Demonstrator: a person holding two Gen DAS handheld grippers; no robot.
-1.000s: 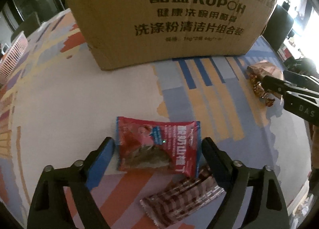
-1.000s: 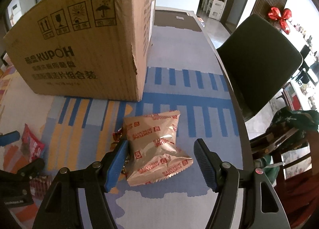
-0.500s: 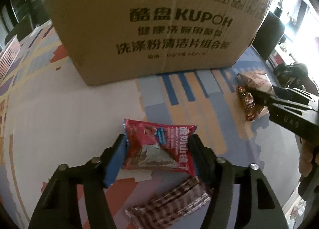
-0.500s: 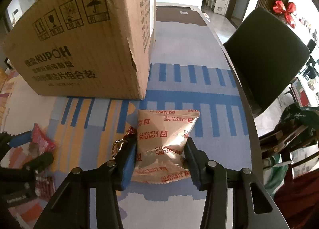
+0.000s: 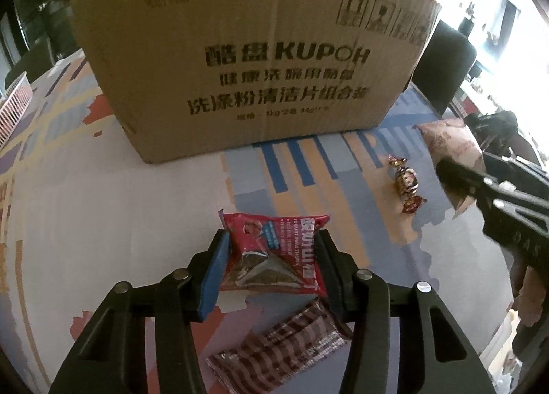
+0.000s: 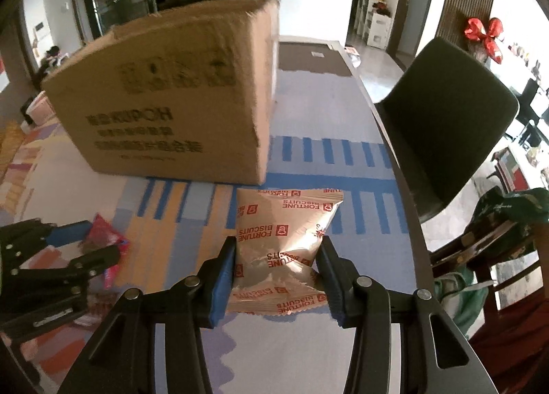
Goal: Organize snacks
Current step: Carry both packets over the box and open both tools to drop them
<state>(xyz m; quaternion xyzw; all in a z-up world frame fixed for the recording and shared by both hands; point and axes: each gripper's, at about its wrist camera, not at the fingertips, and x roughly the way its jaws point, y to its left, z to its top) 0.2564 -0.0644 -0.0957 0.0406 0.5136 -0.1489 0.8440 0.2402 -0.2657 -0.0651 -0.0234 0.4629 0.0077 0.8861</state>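
Observation:
A red yogurt-hawthorn snack packet (image 5: 274, 253) sits crumpled between the pads of my left gripper (image 5: 271, 239), whose jaws are closing and pressing on it just above the patterned tablecloth. My right gripper (image 6: 278, 246) is shut on a tan Fortune Biscuits packet (image 6: 288, 219), held off the table. A big cardboard box (image 5: 247, 61) stands behind both. In the left wrist view the right gripper (image 5: 459, 177) and its biscuit packet (image 5: 449, 140) show at the right. The right wrist view has the left gripper (image 6: 85, 239) at its left edge.
A brown striped packet (image 5: 284, 346) lies under the left gripper. Wrapped candies (image 5: 406, 184) lie right of it. A black chair (image 6: 446, 126) stands beyond the table's right edge (image 6: 394, 167). A pink basket (image 5: 13, 99) sits far left.
Both grippers closed from wide open onto their packets. The red packet crumpled between the left pads. The right gripper rose with the biscuit packet, uncovering the candies.

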